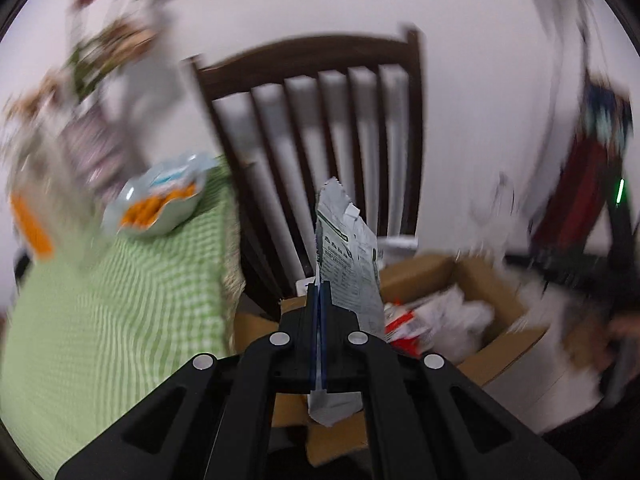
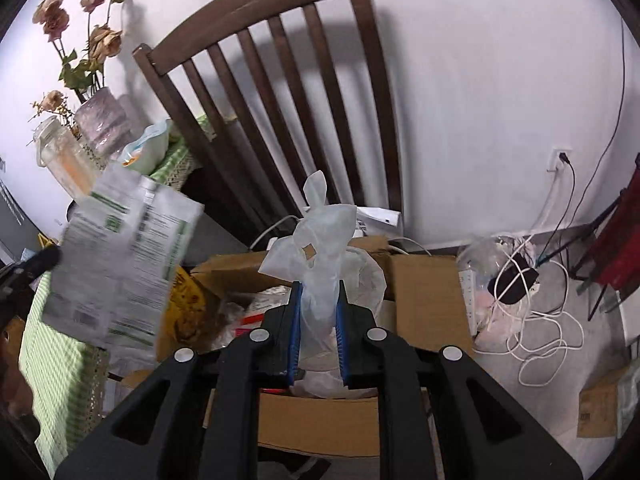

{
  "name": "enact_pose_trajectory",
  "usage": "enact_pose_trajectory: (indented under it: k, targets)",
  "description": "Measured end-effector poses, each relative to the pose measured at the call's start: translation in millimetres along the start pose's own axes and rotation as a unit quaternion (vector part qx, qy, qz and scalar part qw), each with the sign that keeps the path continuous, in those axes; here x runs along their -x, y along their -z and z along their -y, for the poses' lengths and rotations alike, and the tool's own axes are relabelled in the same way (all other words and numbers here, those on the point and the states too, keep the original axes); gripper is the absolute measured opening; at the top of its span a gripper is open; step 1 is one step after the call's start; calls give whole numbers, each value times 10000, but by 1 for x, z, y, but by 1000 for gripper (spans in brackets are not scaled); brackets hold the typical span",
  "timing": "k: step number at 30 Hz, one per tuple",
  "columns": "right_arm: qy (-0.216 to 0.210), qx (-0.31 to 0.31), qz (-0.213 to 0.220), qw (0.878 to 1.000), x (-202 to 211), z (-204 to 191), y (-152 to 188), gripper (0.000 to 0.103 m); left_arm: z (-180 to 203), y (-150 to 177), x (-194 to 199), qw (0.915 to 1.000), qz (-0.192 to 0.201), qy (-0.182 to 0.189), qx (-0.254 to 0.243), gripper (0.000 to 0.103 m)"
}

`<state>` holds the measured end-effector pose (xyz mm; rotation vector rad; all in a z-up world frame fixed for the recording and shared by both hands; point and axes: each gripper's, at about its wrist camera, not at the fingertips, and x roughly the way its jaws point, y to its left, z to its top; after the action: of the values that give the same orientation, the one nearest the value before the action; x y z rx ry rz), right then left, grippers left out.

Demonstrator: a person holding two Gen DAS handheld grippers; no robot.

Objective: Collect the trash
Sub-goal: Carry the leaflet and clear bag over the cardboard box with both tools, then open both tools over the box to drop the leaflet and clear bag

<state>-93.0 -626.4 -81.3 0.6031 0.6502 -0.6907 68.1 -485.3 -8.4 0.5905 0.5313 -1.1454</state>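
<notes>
White wall backs a corner where a dark wooden chair [image 2: 280, 92] stands behind an open cardboard box [image 2: 424, 292] on the floor.

Nearest in the left wrist view, the left gripper [image 1: 320, 292] is clamped tight on a printed, torn-open wrapper [image 1: 348, 256], which stands upright between the pads above the near left corner of the box. In the right wrist view the same wrapper shows blurred at the left, hanging beside the box and in front of the table edge.

The right gripper [image 2: 318, 312] is closed, with a narrow gap, on a crumpled translucent plastic bag [image 2: 320, 240] that rises above its blue pads [image 2: 295, 320], right over the box opening. Inside the box lie a yellow packet [image 2: 188, 304], red-and-white packaging [image 1: 404, 328] and white crumpled plastic.

To the left, the table with a green checked cloth [image 1: 120, 300] stands just beside the box, carrying a pale bowl [image 1: 160, 204] of orange snacks, a clear jug [image 2: 60, 160] and a vase of faded roses [image 2: 100, 40].

To the right of the box, on the grey floor, lie a tangle of white cable [image 2: 548, 320] and a clear bag; further right a red object on a dark stand is cut off by the edge.

Against the far wall, a plug sits in a socket [image 2: 560, 158].
</notes>
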Motion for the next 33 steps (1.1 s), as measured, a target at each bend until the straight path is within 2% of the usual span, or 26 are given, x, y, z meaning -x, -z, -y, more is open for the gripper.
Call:
enact_pose_trajectory:
  k: [3, 5, 10, 14, 17, 19, 21, 22, 23, 24, 25, 26, 27, 31, 33]
  targets:
    - [-49, -28, -85, 9999, -5, 7, 3, 15, 29, 5, -28, 9950, -314, 146, -932, 0]
    - [-93, -20, -191, 9998, -10, 10, 7, 16, 41, 9, -42, 9891, -591, 264, -1324, 0]
    - [-268, 77, -476, 9985, -26, 4, 18, 16, 51, 20, -55, 9820, -905, 610, -1541, 0]
    - [-367, 159, -616, 9973, -38, -6, 22, 16, 63, 26, -68, 9773, -1089, 1077, -1462, 0]
    - [-398, 122, -640, 9971, -41, -6, 22, 16, 70, 33, -89, 9735, -1407, 1060, -1457, 0]
    - [-400, 112, -722, 9965, -44, -4, 23, 16, 67, 36, -98, 9707, -1578, 1194, -1362, 3]
    - [-392, 112, -801, 9960, -47, -2, 26, 17, 57, 37, -108, 9725, -1764, 977, -1170, 3]
    - [-390, 106, -826, 9958, -48, -2, 27, 17, 50, 37, -111, 9746, -1816, 807, -1035, 8]
    - [-400, 87, -870, 9954, -50, -1, 29, 17, 44, 36, -113, 9764, -1820, 732, -900, 18]
    - [-420, 72, -899, 9950, -51, -2, 30, 17, 40, 35, -112, 9776, -1797, 775, -771, 22]
    - [-440, 66, -914, 9948, -52, -2, 30, 17, 31, 32, -108, 9794, -1718, 910, -545, 32]
    - [-457, 67, -928, 9946, -52, -2, 30, 17, 24, 29, -103, 9813, -1630, 971, -333, 47]
    - [-485, 80, -938, 9944, -52, -5, 30, 17, 18, 25, -98, 9832, -1533, 979, -162, 52]
    - [-609, 251, -890, 9939, -47, -18, 26, 19, 3, 11, -72, 9863, -1120, 1209, 46, 54]
    - [-657, 325, -876, 9935, -45, -23, 25, 32, -2, 4, -62, 9893, -988, 1076, 69, 55]
